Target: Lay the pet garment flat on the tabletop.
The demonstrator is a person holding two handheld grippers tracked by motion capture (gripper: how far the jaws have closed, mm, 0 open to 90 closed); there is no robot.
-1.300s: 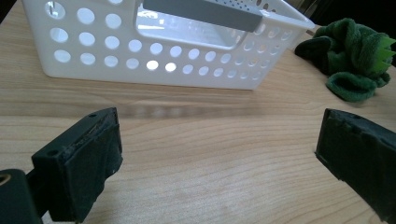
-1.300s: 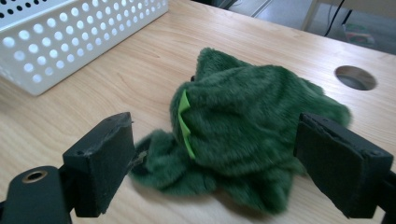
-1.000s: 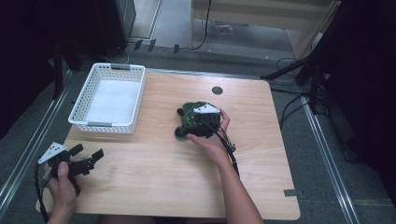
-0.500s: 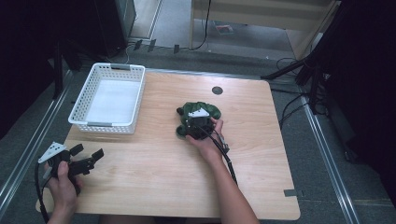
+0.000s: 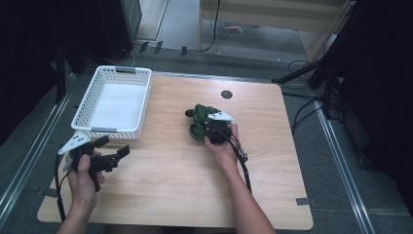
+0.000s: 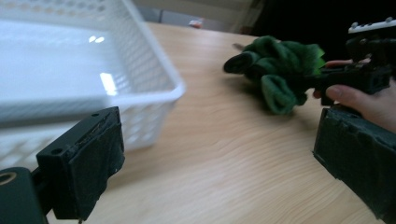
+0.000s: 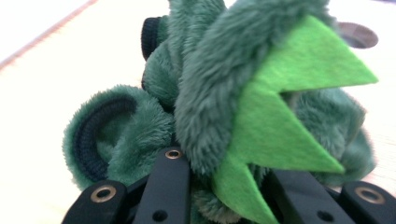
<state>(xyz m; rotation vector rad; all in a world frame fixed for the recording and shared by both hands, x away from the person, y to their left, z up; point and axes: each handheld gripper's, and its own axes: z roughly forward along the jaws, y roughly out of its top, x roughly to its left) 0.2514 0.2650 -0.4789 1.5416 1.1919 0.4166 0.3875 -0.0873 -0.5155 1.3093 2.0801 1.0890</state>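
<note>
One green plush toy [image 5: 199, 122] lies on the wooden surface [image 5: 185, 185], a little toward the far edge and right of the middle, with a bright felt spike [image 7: 285, 121] standing out from its fur. The right gripper [image 5: 214, 130] is on it from the near side; in the right gripper view its two black jaws sit close on either side of the fur and felt, pinching a fold of the toy, though the toy's weight seems to rest on the surface for now. The step in hand looks like the grasp itself, just made and not yet lifted. Past the toy, a small round dark hole [image 5: 226, 94] marks the surface near its far edge. At the far left corner stands a white mesh basket [image 5: 141, 105], with nothing in it and well apart from the toy. The left gripper [image 5: 113, 148] hangs near the left edge, just in front of the basket, its jaws spread wide and holding nothing. The likely next move is to raise the toy and carry it left to the basket; that calls for a firm hold, since soft fur can slip from the jaws, and enough height to pass over the basket's rim before letting go inside.
</note>
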